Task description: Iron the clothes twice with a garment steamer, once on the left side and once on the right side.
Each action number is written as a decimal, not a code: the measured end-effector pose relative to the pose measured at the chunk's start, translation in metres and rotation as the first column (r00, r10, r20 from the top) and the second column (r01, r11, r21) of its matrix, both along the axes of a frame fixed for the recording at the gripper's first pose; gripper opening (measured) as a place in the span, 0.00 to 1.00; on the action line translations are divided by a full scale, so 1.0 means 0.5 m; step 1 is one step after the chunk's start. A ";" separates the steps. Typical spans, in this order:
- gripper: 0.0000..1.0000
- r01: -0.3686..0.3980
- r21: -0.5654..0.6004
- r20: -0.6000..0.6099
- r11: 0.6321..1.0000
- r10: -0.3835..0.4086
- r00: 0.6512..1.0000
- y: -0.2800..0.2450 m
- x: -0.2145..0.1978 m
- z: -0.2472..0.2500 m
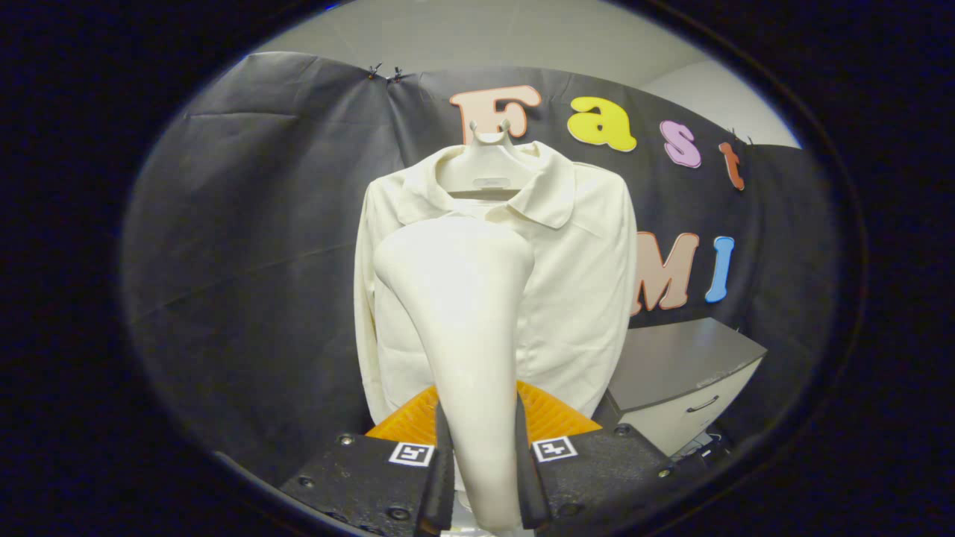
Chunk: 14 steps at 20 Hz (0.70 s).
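Note:
A cream collared shirt (582,298) hangs on a pale hanger (489,160) against the black cloth wall, facing me. My gripper (481,462) is shut on the handle of a white garment steamer (462,313); both fingers press its sides. The steamer rises between the fingers, and its broad head lies in front of the shirt's chest, left of the shirt's middle. Whether the head touches the fabric I cannot tell. The steamer hides the shirt's front placket and much of its left half.
A low cabinet (679,373) with a grey top and a white drawer front stands to the right of the shirt, near its hem. The black cloth wall (254,246) runs behind and to the left of the shirt.

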<state>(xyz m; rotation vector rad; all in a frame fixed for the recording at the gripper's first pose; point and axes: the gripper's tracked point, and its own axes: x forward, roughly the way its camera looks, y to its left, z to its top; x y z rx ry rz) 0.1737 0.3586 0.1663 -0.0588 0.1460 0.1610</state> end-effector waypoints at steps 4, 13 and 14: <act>0.34 0.029 0.037 0.018 0.999 -0.030 0.999 0.043 0.078 0.007; 0.34 0.090 0.012 0.014 0.996 -0.090 0.996 0.084 0.199 -0.036; 0.34 0.101 0.003 0.024 0.995 -0.101 0.995 0.083 0.205 -0.045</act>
